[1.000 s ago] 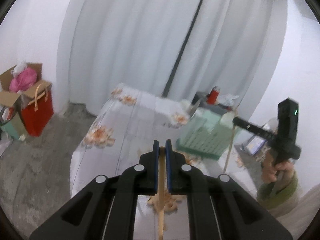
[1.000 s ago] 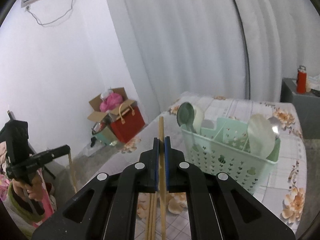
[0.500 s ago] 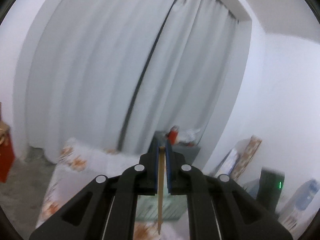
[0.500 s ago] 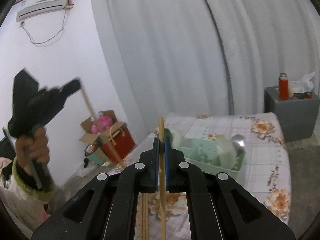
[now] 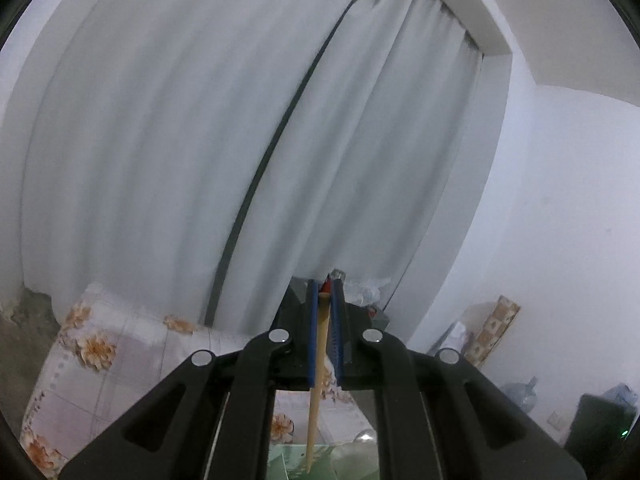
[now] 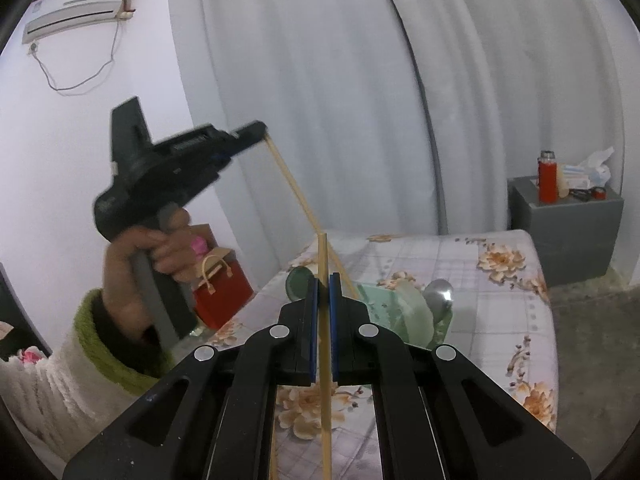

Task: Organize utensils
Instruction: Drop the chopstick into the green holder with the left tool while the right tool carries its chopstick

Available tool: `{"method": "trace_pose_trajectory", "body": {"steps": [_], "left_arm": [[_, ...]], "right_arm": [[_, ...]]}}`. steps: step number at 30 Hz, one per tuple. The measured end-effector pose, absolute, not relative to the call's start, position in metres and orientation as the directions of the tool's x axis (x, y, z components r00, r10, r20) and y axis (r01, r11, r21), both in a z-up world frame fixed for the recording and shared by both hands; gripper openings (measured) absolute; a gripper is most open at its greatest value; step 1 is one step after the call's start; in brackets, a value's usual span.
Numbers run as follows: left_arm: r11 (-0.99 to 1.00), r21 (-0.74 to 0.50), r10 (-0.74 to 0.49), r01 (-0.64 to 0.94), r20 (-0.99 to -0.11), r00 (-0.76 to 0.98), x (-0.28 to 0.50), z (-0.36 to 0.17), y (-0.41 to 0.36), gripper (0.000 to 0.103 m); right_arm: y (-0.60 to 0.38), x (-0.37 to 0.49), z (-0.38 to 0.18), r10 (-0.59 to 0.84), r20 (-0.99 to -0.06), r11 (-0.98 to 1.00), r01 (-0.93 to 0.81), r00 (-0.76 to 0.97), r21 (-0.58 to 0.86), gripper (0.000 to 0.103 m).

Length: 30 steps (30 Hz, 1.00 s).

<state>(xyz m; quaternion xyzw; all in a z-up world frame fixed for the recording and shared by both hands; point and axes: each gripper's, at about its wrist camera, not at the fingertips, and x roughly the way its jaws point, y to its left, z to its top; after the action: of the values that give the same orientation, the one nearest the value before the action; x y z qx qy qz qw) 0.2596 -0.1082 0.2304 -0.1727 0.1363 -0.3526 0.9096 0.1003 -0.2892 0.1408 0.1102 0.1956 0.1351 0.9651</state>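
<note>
In the right wrist view the right tool (image 6: 324,292) is clenched on a wooden chopstick (image 6: 325,344), which stands upright between the blue pads with most of its length hanging below them, a hold that seems meant to let the stick drop end first into a compartment. The left tool (image 6: 262,130), carried in a hand (image 6: 160,252) raised at the left of that view, is likewise clamped on a second chopstick (image 6: 304,212) by its top end; the stick slants down and away toward the mint green utensil basket (image 6: 380,300), probably so the lower tip leads into the basket. Whether that tip is already inside cannot be told, since the right tool hides it. In the left wrist view the same stick (image 5: 318,380) runs down over a green basket edge (image 5: 348,456). The basket sits on the floral-covered surface (image 6: 500,308) and already holds a metal spoon (image 6: 439,294) and pale ladles. Beyond hang white curtains (image 6: 320,100)
</note>
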Motion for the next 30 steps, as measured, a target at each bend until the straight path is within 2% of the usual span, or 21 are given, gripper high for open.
{"method": "trace_pose_trajectory", "body": {"steps": [6,9,11,15,23,30], "left_arm": [[0.699,-0.462,-0.692,0.546,-0.246,0.678,0.269,0.192,-0.114,0.006],[0.701,-0.457,-0.695,0.548,-0.263,0.669,0.262,0.186,-0.108,0.020],[0.706,-0.440,-0.693,0.555,-0.267,0.670,0.249,0.188,-0.105,0.036],[0.716,-0.426,-0.684,0.553,-0.271,0.677,0.232,0.187,-0.094,0.047],[0.785,-0.327,-0.615,0.526,-0.311,0.725,0.184,0.184,-0.054,0.067],[0.866,-0.252,-0.499,0.431,-0.451,0.739,0.144,0.134,-0.019,0.077]], "right_arm": [[-0.296,0.109,0.136,0.306,-0.365,0.936,-0.206,0.879,0.287,0.003],[-0.298,0.115,0.136,0.312,-0.364,0.932,-0.207,0.878,0.299,0.003],[-0.299,0.119,0.139,0.312,-0.357,0.931,-0.208,0.881,0.300,0.003],[-0.304,0.132,0.148,0.319,-0.320,0.925,-0.220,0.892,0.310,0.003],[-0.303,0.153,0.183,0.315,-0.216,0.929,-0.253,0.924,0.271,0.003],[-0.305,0.173,0.200,0.282,-0.160,0.943,-0.242,0.946,0.229,0.003]]}}
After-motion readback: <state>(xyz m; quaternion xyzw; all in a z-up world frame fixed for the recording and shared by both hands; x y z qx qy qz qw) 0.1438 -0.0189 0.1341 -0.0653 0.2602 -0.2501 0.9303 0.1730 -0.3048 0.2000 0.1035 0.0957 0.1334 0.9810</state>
